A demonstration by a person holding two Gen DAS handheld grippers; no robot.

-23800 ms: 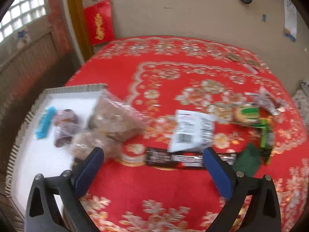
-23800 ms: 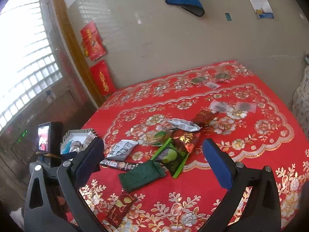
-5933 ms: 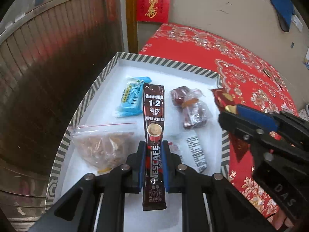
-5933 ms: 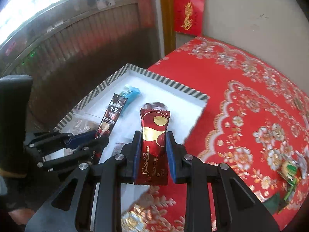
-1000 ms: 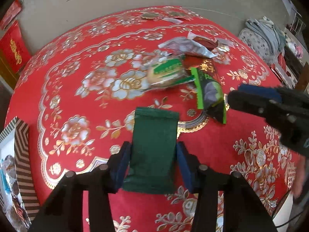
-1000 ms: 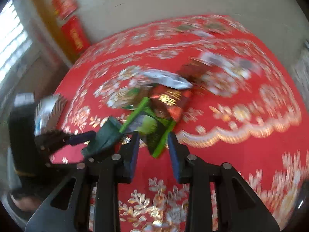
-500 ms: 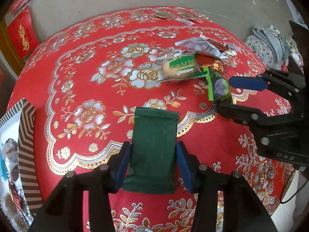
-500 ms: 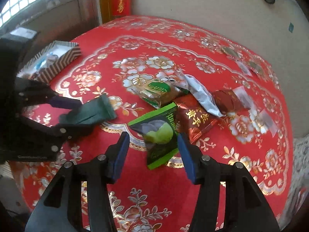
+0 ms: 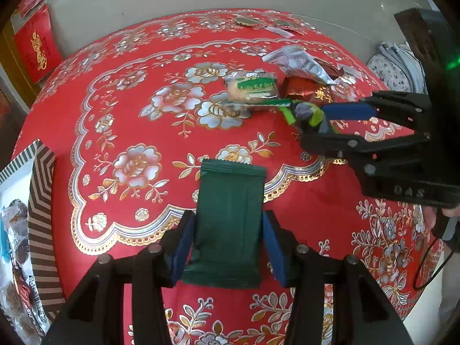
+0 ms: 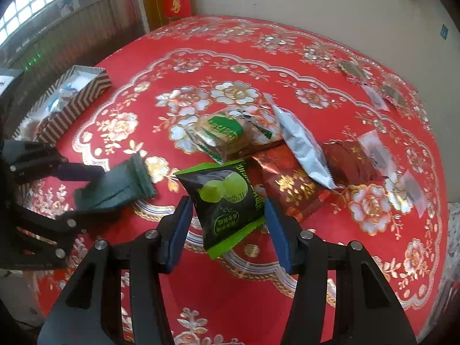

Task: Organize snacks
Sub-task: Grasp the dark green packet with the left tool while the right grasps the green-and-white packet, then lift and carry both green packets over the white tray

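Observation:
My left gripper [image 9: 227,241] is shut on a dark green snack packet [image 9: 230,218] and holds it over the red flowered tablecloth [image 9: 129,115]. The packet also shows in the right wrist view [image 10: 120,187]. My right gripper [image 10: 227,227] straddles a black and green plum packet [image 10: 227,201], its pads at the packet's sides with small gaps. The right gripper shows in the left wrist view [image 9: 330,120]. The striped tray [image 9: 43,201] with stored snacks is at the left edge, and in the right wrist view [image 10: 80,92].
A pile of loose snacks lies mid-table: a green-labelled cake [image 10: 224,132], a silver packet [image 10: 304,149], red foil packets [image 10: 290,184], small clear sachets [image 10: 376,149]. More sachets lie near the far edge [image 10: 350,69]. A beige wall stands behind.
My right gripper has come down around the plum packet and narrowed on it. My left gripper keeps hold of the dark green packet, almost in the same place.

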